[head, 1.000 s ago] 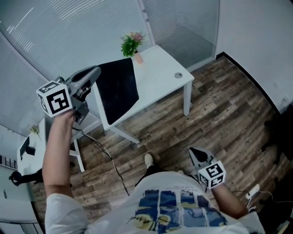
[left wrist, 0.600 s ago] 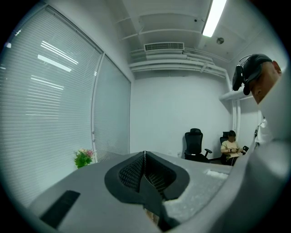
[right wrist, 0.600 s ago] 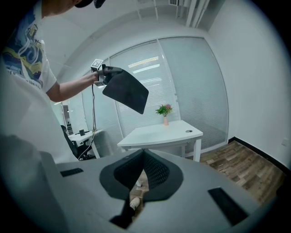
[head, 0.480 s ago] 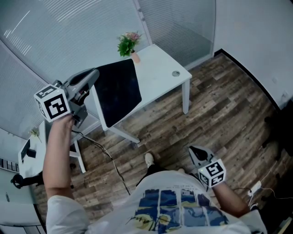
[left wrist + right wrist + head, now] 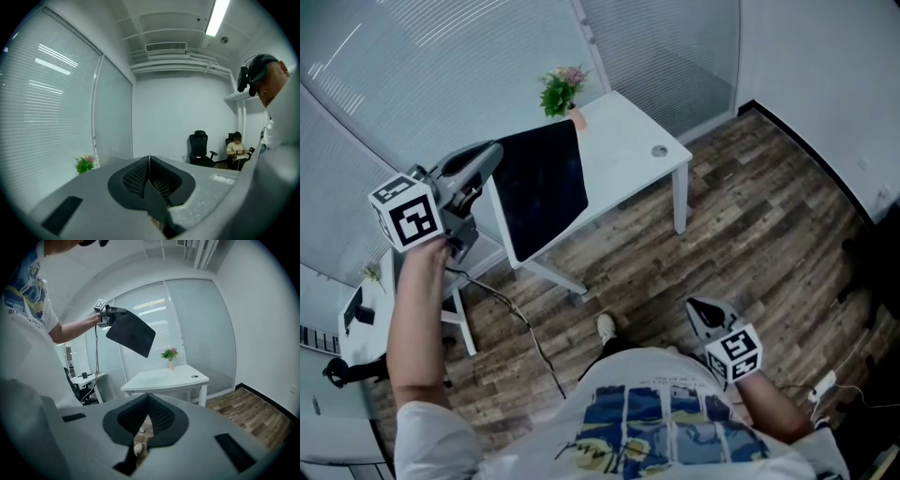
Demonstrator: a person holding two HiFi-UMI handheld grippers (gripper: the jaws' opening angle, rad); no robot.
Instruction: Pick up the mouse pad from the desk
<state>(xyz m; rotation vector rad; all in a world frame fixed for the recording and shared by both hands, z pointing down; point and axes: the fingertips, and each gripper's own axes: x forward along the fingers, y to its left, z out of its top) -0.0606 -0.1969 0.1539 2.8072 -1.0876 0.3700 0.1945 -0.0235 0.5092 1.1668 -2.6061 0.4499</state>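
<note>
The black mouse pad (image 5: 539, 187) hangs in the air, above and in front of the white desk (image 5: 628, 159). My left gripper (image 5: 492, 155) is raised at arm's length and shut on the pad's upper left edge. In the right gripper view the mouse pad (image 5: 131, 334) tilts down from the left gripper (image 5: 112, 312), well above the desk (image 5: 164, 378). In the left gripper view, the left gripper (image 5: 149, 160) has its jaws together, with the pad's thin edge running between them. My right gripper (image 5: 705, 314) is low by my waist, shut and empty, and the right gripper (image 5: 147, 398) has its tips touching.
A small potted plant (image 5: 561, 92) stands at the desk's far corner and a round grommet (image 5: 660, 151) sits near its right edge. Another white table (image 5: 375, 300) with a cable is at the left. A seated person (image 5: 236, 151) and a black office chair (image 5: 200, 149) are across the room.
</note>
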